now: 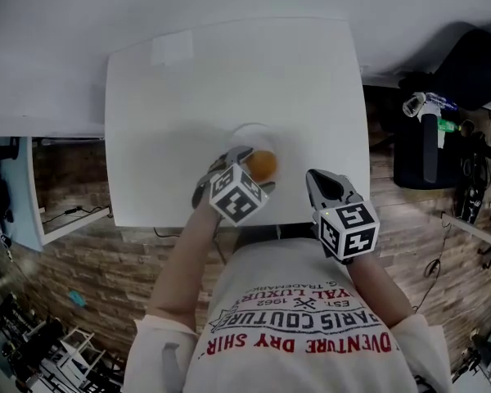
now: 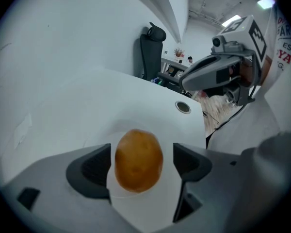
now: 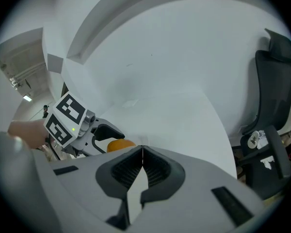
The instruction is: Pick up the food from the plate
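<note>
While the person in the white T-shirt with red lettering [image 1: 303,326] leans over the near edge of the white rectangular table [image 1: 229,64], both tools are down close to the tabletop. The left gripper [image 2: 141,163] points steeply down over a pale round plate [image 1: 254,128], which sits close to the near edge, about midway along it. On that plate lies the food, a smooth orange-brown oval lump [image 1: 263,164]. It stands right between the left gripper's dark ribbed pads [image 2: 93,171]. The jaws are spread wide around it. The pad on one side is at the food's flank, a clear strip of white shows before the other pad, and nothing is being squeezed. The food rests on the plate, not lifted. The right gripper [image 3: 142,149] hovers over the near edge toward the near right corner, beside the plate but apart from it. Its jaws are clenched together, with nothing between the pads. From its own camera the left gripper's marker cube and a sliver of the orange food show just past its tips. A round cable hole [image 2: 183,107] is set in the tabletop toward one edge, and a black office chair [image 3: 274,81] stands off beyond the table.
</note>
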`<state>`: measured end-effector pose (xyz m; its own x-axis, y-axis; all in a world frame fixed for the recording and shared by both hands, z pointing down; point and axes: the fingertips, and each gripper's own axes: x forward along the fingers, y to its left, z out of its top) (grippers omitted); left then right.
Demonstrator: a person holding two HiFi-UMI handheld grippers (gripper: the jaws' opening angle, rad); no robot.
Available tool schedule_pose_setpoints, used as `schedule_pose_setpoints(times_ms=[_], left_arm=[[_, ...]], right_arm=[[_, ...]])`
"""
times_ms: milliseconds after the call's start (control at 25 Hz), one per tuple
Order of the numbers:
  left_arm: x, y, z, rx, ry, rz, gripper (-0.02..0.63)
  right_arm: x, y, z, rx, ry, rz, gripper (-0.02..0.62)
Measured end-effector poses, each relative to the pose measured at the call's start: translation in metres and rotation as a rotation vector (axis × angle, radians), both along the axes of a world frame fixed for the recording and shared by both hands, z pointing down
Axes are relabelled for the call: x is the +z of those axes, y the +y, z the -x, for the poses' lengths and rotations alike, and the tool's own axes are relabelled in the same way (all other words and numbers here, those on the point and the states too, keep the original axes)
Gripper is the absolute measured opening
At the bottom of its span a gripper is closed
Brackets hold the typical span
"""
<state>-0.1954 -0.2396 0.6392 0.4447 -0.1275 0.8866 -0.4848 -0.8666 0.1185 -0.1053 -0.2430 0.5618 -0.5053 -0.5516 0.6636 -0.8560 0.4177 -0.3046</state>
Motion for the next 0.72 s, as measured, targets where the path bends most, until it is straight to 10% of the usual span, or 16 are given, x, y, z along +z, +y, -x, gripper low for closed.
schedule_pose_setpoints(times_ms=[720], left_arm=[[0.03,0.005,0.005,-0.043,-0.06,0.095,0.361]], right_arm=[[0.003,-0.01,-0.021,0.044,0.003,0.006,0.012]])
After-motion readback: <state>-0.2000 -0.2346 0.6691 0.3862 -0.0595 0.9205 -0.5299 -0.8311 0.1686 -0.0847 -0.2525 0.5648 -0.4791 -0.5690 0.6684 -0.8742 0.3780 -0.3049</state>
